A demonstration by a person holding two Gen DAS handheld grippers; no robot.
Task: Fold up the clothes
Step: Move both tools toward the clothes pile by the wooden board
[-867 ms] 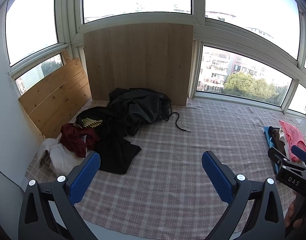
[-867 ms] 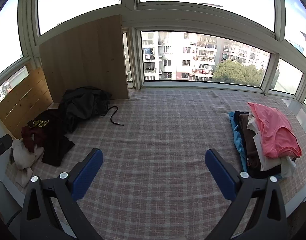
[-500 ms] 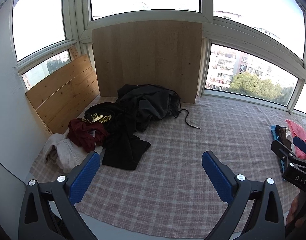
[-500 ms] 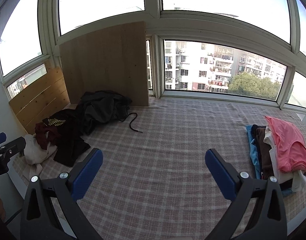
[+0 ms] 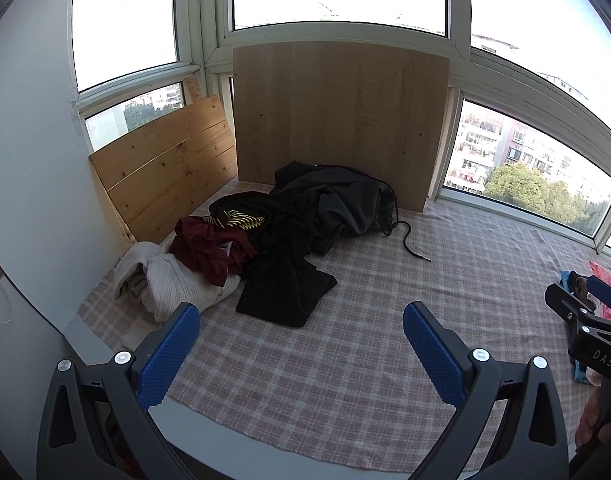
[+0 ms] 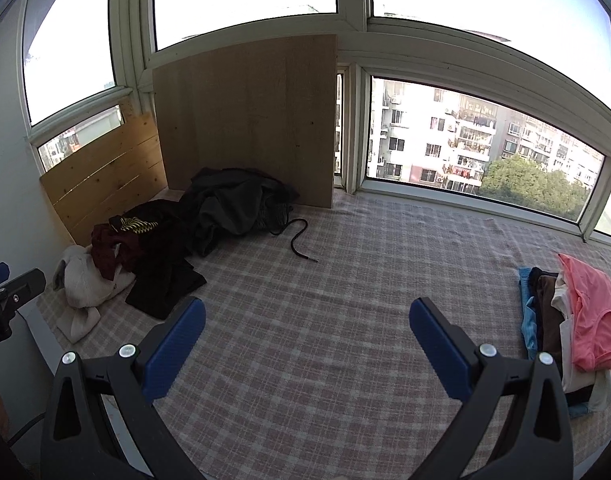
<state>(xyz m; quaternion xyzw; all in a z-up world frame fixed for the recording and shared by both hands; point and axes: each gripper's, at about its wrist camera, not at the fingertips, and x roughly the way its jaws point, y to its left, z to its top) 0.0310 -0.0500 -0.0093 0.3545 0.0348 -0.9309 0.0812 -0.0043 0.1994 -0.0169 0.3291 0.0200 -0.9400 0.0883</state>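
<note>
Clothes pile [image 5: 265, 248] nearer now; folded stack [image 5: 597, 280] half hidden, edge-cropped.

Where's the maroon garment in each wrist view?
Left wrist: maroon garment sits left of centre, on the cream knit, beside the black clothes.
Right wrist: maroon garment sits at mid-left, smaller, in the same pile.
Shared landmark: the upright wood panel behind the pile, against the window.
</note>
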